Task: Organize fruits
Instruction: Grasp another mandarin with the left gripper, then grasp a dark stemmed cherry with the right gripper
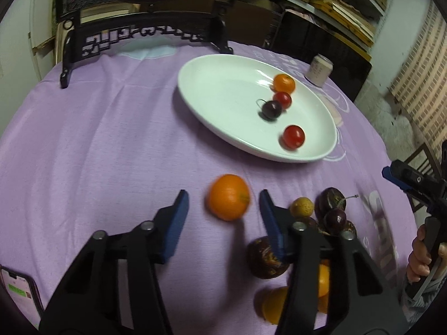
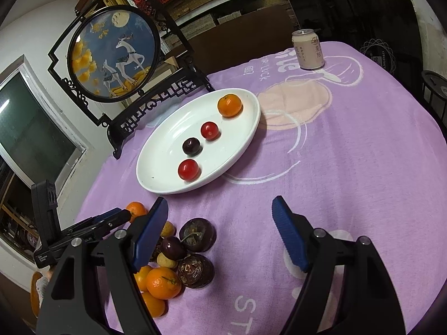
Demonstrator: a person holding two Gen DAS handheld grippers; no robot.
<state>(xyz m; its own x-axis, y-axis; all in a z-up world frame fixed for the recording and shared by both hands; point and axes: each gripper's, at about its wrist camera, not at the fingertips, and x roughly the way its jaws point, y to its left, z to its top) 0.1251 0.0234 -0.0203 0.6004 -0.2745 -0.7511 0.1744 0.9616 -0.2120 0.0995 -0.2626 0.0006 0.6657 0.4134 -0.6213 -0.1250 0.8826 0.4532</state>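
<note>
Purple cloth (image 2: 335,167), can (image 2: 308,48) and deer screen (image 2: 113,53) behind white plate (image 2: 167,178).

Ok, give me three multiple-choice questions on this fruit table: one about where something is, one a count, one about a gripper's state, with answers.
1. Where is the drink can?
A. On the plate
B. On the cloth beyond the plate
C. Among the loose fruit

2. How many fruits lie on the white plate?
A. Two
B. Four
C. Six

3. What is the left gripper doing?
A. Open around an orange
C. Lifting a cherry
B. Shut on nothing

Answers: 1 B, the can stands past the plate's far rim. 2 B, one orange, two red fruits, one dark cherry. 3 A, the loose orange sits on the cloth between the pads, gaps on both sides.
</note>
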